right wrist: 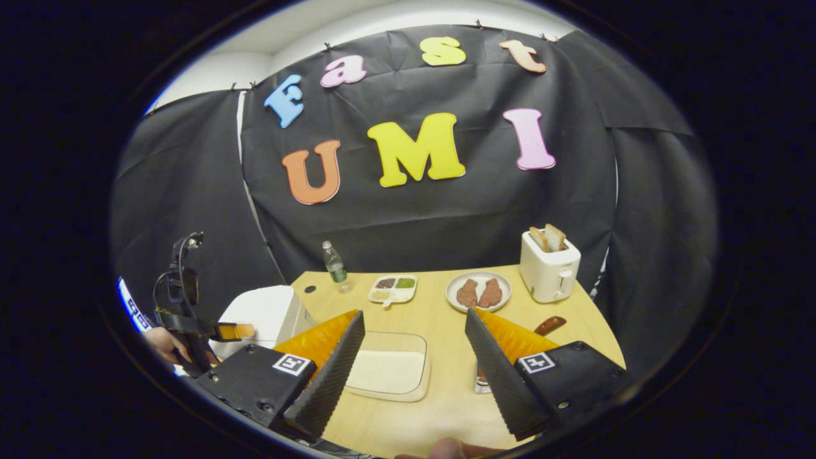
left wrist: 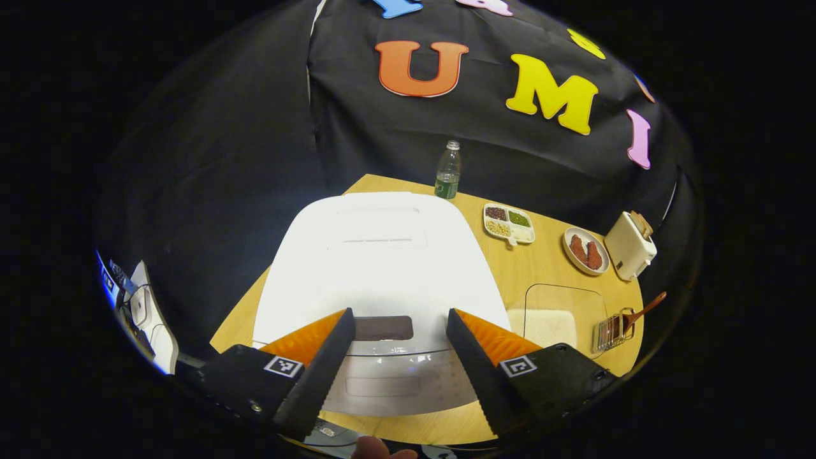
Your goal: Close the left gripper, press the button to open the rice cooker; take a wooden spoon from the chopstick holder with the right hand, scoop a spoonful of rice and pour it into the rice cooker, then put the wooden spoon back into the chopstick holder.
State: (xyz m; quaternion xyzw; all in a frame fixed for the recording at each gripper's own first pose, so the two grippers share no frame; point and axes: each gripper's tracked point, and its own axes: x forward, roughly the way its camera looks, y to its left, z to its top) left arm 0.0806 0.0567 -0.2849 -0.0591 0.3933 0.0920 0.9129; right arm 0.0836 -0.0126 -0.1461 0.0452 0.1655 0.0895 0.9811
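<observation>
The white rice cooker [left wrist: 382, 255] stands right in front of me with its lid down; a dark panel [left wrist: 382, 327] sits at its front edge. My left gripper [left wrist: 398, 317] hangs open just above that edge, nothing between its fingers. At the right stand a clear tray of rice [left wrist: 561, 315] and a wire chopstick holder [left wrist: 612, 331] with the wooden spoon [left wrist: 645, 310] leaning in it. In the right gripper view my right gripper [right wrist: 414, 315] is open and empty above the rice tray [right wrist: 389, 371]. The spoon's handle [right wrist: 549, 326] pokes out behind its right finger. The cooker [right wrist: 264, 315] is at the left.
Along the back of the wooden table [right wrist: 446, 319] stand a water bottle [right wrist: 334, 259], a divided dish of grains [right wrist: 393, 289], a plate with two pieces of meat [right wrist: 478, 292] and a white toaster with bread [right wrist: 549, 268]. A hand [right wrist: 162, 344] holds the left gripper [right wrist: 245, 331].
</observation>
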